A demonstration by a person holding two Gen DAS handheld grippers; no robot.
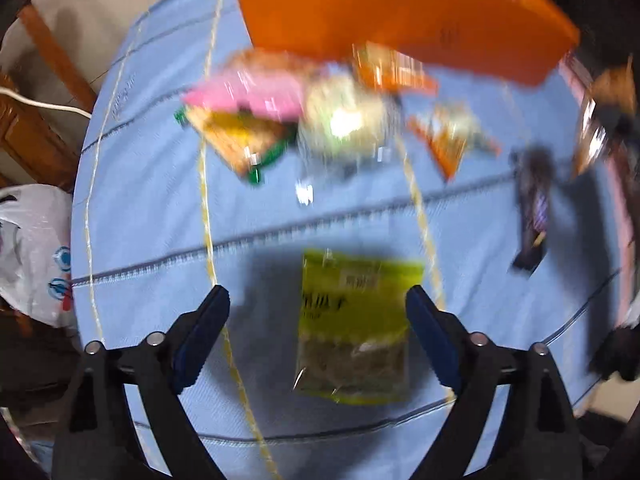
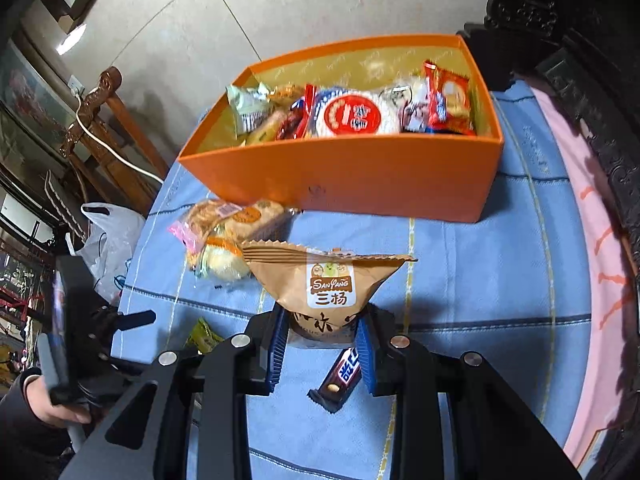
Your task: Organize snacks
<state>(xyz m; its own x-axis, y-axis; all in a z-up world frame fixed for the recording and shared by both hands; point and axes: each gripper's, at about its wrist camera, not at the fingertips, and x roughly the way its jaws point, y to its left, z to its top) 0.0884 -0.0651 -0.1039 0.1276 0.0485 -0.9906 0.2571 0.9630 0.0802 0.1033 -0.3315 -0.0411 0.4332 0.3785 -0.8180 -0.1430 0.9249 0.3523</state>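
Blue tablecloth (image 2: 472,264) | one orange box (image 2: 360,176) | right tool (image 2: 324,344) clamps one brown packet (image 2: 328,280) | left tool (image 1: 318,332) wide over one green packet (image 1: 356,328)

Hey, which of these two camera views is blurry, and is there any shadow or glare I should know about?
Left wrist view: motion-blurred throughout, with glare on the snack pile and a dark shadow around the green packet between the open left gripper. Right wrist view: sharp; the brown Sanyang packet, held by the right gripper, reads clearly.

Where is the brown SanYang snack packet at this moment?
In the right wrist view, the brown SanYang packet is clamped in the right gripper, lifted above the blue cloth, short of the orange box.
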